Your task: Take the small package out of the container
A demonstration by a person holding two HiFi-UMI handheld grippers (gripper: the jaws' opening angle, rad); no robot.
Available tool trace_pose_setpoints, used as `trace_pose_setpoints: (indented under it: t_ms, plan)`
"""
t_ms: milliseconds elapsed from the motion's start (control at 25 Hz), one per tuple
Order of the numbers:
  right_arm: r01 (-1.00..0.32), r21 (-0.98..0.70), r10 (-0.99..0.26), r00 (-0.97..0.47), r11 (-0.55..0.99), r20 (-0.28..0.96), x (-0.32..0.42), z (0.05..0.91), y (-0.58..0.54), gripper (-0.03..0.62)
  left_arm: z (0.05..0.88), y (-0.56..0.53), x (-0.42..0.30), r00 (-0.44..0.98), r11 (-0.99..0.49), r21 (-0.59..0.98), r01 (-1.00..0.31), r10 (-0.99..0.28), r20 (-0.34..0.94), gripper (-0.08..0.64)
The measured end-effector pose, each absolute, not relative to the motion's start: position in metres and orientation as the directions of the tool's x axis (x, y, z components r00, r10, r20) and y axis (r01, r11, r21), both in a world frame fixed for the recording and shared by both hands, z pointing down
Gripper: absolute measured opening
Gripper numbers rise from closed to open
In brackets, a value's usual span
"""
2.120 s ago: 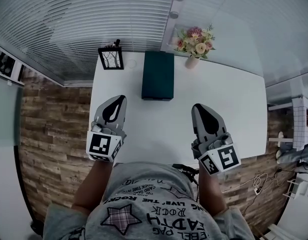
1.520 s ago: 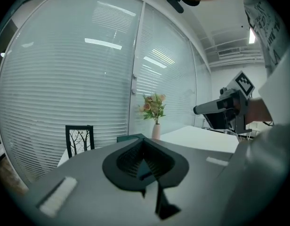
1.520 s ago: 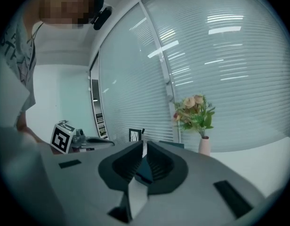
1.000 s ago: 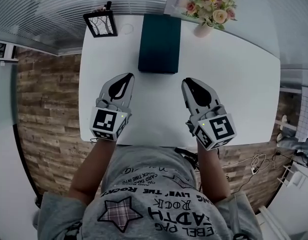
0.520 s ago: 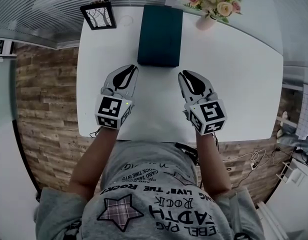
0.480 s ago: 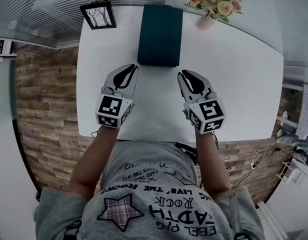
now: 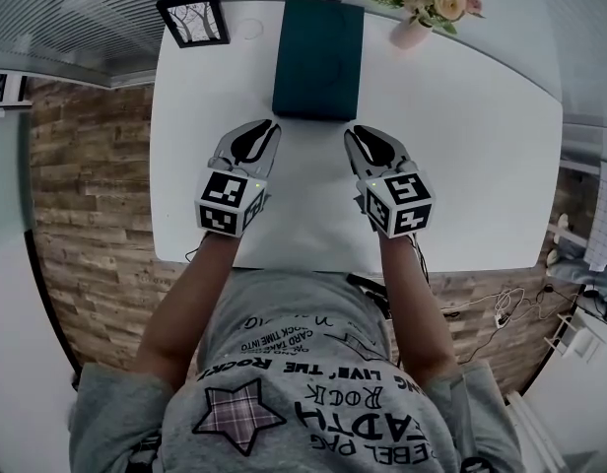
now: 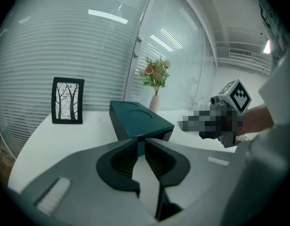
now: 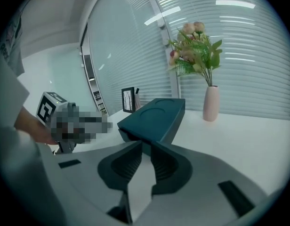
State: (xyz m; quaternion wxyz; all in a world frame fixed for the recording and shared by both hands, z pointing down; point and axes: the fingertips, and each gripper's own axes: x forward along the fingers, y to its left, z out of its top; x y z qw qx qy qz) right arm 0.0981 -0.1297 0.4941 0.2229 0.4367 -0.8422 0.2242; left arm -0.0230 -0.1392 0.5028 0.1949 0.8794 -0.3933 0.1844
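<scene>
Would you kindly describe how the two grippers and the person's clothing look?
The left gripper and right gripper have light grey shells, black ribbed pads and a cube with black-and-white square markers. The left's jaws are opening, nothing between them. The person wears a grey short-sleeved T-shirt with black lettering and a plaid star.

The person's left forearm (image 7: 190,299) and right forearm (image 7: 414,299) reach forward over the near edge of the tabletop (image 7: 481,185). Each ends in a gripper, and the two sit side by side, tips angled slightly inward. The left gripper (image 7: 271,125) is opening its jaws, a narrow gap with nothing between. The right gripper (image 7: 352,130) has its jaws closed and empty.
</scene>
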Motion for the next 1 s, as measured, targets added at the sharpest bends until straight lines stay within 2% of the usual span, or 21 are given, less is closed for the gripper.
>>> trace_pose_setpoints:
  t_ms: [120, 200, 400, 1000]
  plan:
    - [-0.84, -0.182, -0.633, -0.512, 0.512, 0.58, 0.096, 0.502, -0.131, 0.036, 0.511, -0.14, -0.022, 0.623, -0.608, 0.217, -0.764, -0.606, 0.495, 0.048]
    - [-0.844, -0.185, -0.628, -0.504, 0.503, 0.593, 0.096, 0.51, -0.132, 0.158, 0.516, -0.142, -0.021, 0.623, -0.602, 0.229, -0.765, -0.601, 0.501, 0.065]
    - [-0.852, -0.193, -0.619, -0.493, 0.487, 0.612, 0.092, 0.523, -0.134, 0.16, 0.53, -0.145, -0.015, 0.63, -0.598, 0.258, -0.759, -0.574, 0.523, 0.094]
    - [-0.855, -0.193, -0.608, -0.485, 0.481, 0.629, 0.082, 0.528, -0.139, 0.163, 0.538, -0.147, -0.007, 0.621, -0.597, 0.248, -0.762, -0.567, 0.542, 0.097]
